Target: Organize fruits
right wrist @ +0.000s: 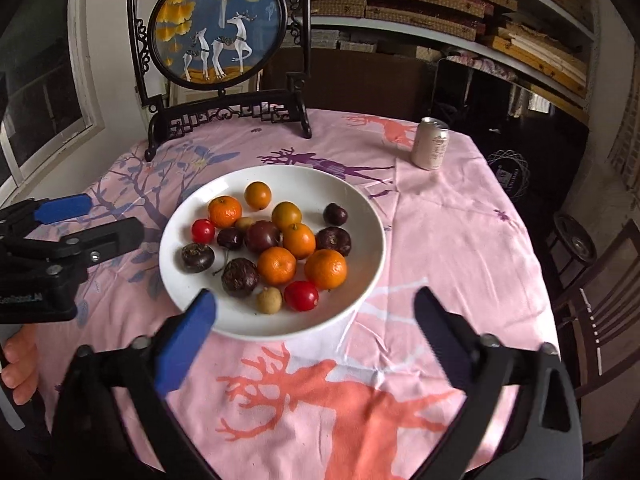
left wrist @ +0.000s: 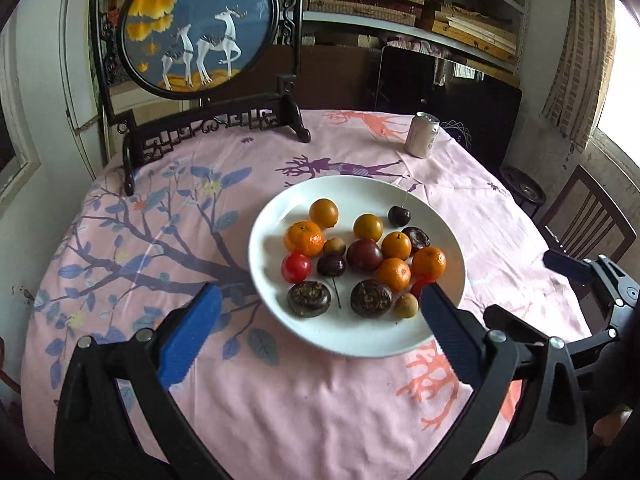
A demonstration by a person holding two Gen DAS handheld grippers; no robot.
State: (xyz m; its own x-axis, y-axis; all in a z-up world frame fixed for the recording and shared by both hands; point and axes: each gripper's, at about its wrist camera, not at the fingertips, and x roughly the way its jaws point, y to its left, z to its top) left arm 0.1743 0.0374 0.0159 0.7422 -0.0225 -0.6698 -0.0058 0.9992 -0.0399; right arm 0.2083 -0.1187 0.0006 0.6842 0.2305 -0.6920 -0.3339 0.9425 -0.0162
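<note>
Cluttered wall shelves (left wrist: 420,4), wooden chair (right wrist: 600,304)

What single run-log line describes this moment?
left gripper: open | right gripper: open | round white ceramic plate: holds fruit | nothing grasped

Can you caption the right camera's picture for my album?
Open right gripper hovers before a white plate of mixed fruit.

Soft daylight from window (left wrist: 624,80) at 3 o'clock, blown out. Plate (left wrist: 280,208) sharp, soft shadows. Heavy fisheye curvature, dark vignette corners.
</note>
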